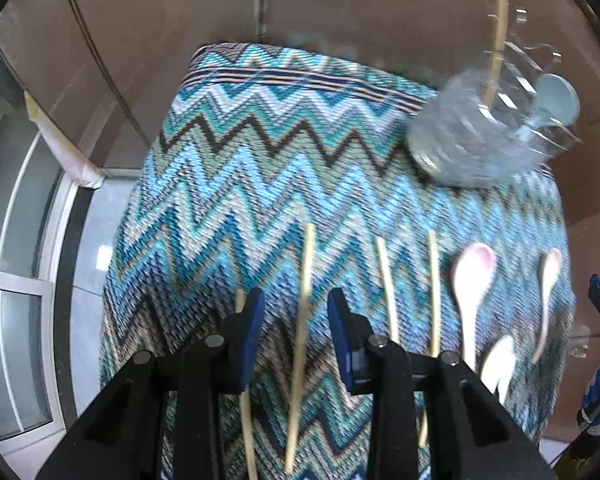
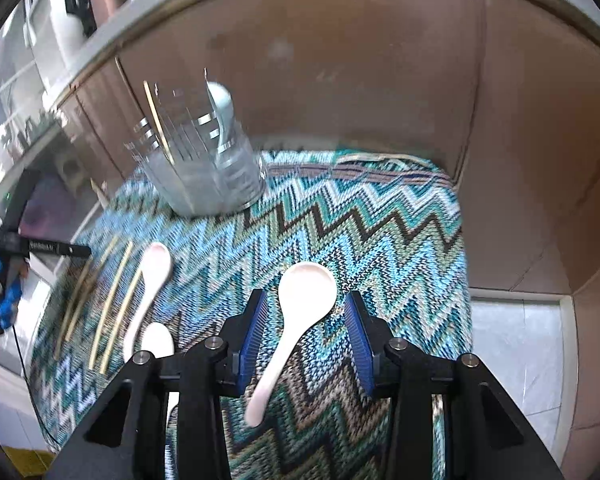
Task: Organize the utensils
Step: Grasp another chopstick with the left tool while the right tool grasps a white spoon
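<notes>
Both grippers are held open above a zigzag-woven cloth [image 2: 380,232] spread over the bench. A chopstick [image 1: 302,344] is framed between the jaws of the left gripper [image 1: 296,320], and a white spoon [image 2: 296,316] between those of the right gripper [image 2: 306,320]; neither appears to be gripped yet. The step in hand is judged to be the pick-up of these two pieces for the clear holder [image 2: 200,160] at the far side of the cloth, where one chopstick and a pale blue spoon already stand. The chopstick is thin, smooth and pale, probably bamboo, and is best closed on squarely near mid-length, low against the cloth, so that it does not roll or pivot. The spoon looks glossy and hard, like ceramic or melamine; its narrow handle should be taken rather than the rounded bowl. The soft knit may give way under the fingertips. More chopsticks [image 1: 388,288] and two more white spoons [image 1: 470,280] lie nearby.
</notes>
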A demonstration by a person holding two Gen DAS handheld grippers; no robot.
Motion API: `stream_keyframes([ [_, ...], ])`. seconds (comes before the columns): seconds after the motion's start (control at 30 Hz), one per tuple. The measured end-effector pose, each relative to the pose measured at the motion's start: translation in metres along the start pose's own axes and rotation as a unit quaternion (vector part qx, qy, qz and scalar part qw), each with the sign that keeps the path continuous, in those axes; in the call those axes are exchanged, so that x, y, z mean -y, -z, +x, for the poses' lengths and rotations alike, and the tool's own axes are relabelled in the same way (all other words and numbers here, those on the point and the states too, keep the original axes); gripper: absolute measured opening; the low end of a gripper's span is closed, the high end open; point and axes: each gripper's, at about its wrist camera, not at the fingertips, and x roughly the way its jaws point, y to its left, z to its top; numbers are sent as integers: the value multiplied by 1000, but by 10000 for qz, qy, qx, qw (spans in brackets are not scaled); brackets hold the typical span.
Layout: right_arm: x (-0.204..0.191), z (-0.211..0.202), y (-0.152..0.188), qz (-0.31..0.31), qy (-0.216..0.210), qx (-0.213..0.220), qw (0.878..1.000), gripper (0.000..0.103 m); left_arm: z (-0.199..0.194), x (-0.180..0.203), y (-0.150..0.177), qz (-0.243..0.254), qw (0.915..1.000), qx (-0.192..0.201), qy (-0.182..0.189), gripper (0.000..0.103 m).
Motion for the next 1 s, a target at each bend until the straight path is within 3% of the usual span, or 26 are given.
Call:
stream_keyframes([
  [0.3, 16, 45, -12, -235, -52, -630, 9977, 38, 29, 9, -24, 165, 9990, -398, 112, 30],
  [0.43, 24, 59, -19, -226, -132, -840, 9961, 38, 41, 16, -31, 256, 9979, -580, 143, 22],
  [0.7, 28, 83, -28, -450, -504, -1321, 9889, 28, 51, 21, -35, 381, 9969, -674, 104, 15],
  [0.83, 24, 96, -29, -610, -684, -1544, 9837, 11, 54, 18, -35, 276, 9975, -649, 95, 5],
  [1.0, 13, 88, -29, -908, -741, -1333, 9841, 6, 45, 11, -27, 123, 9987, -475, 104, 5],
])
